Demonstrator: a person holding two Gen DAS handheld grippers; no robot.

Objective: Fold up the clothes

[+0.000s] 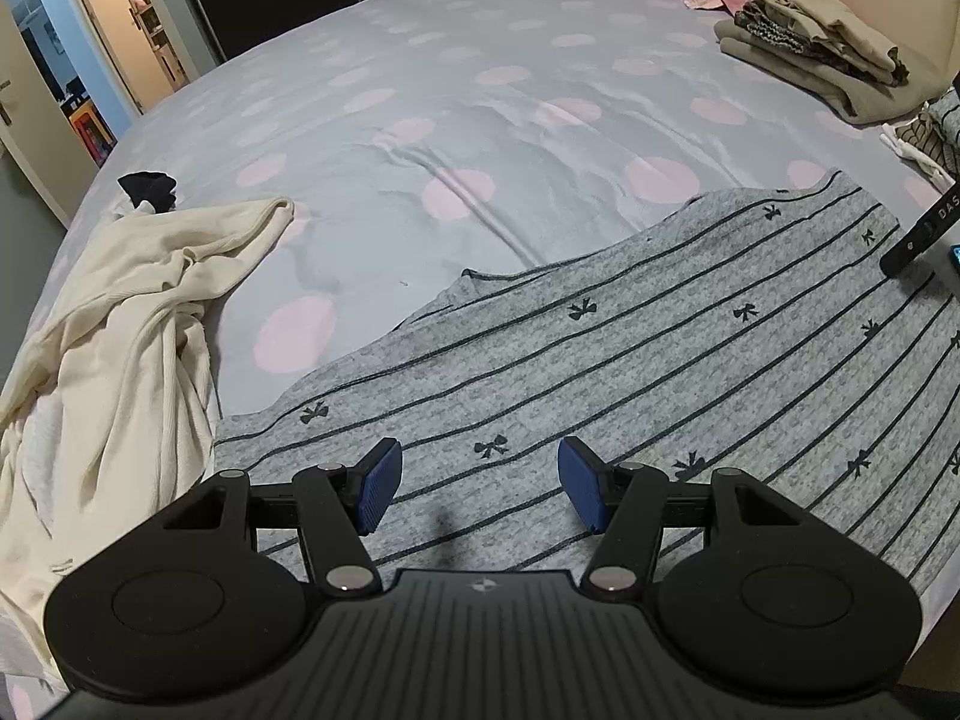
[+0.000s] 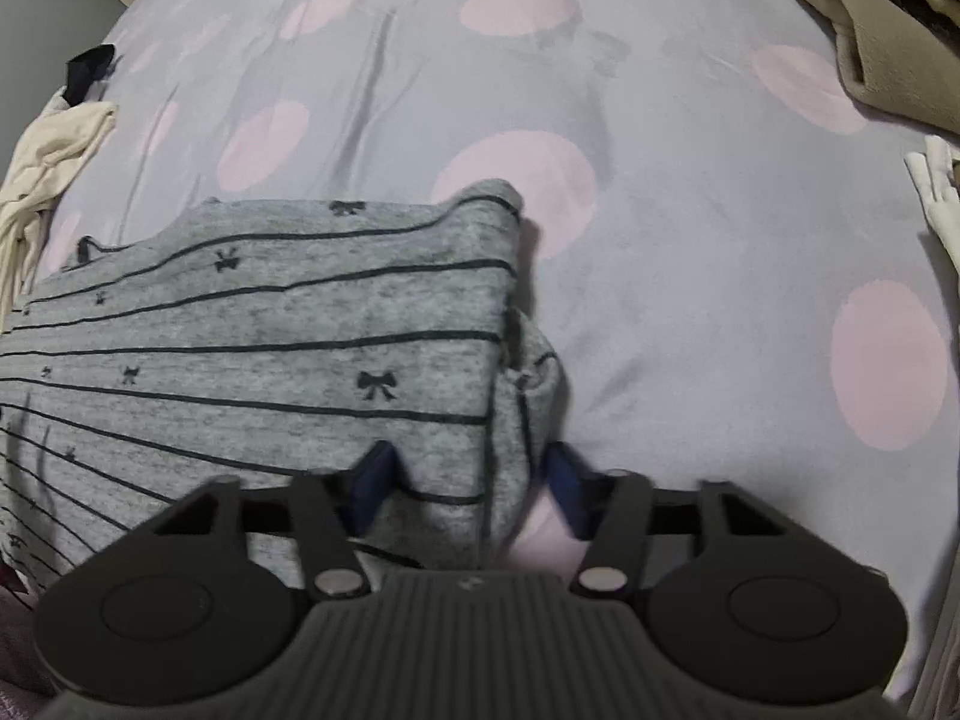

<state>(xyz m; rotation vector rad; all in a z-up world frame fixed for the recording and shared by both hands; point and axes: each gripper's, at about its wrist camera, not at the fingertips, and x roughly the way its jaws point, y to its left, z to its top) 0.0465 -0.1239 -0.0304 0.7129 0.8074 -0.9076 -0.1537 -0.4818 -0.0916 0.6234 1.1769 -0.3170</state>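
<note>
Striped garment (image 1: 630, 348) lies on bed (image 1: 420, 90), cream garment (image 1: 132, 324) left.

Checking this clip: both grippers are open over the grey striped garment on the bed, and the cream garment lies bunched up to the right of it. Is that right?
One detail is wrong: the cream garment lies to the left of the grey striped garment, not the right, as the left wrist view shows. The rest holds: left gripper and right gripper are both open over it on the bed.
</note>
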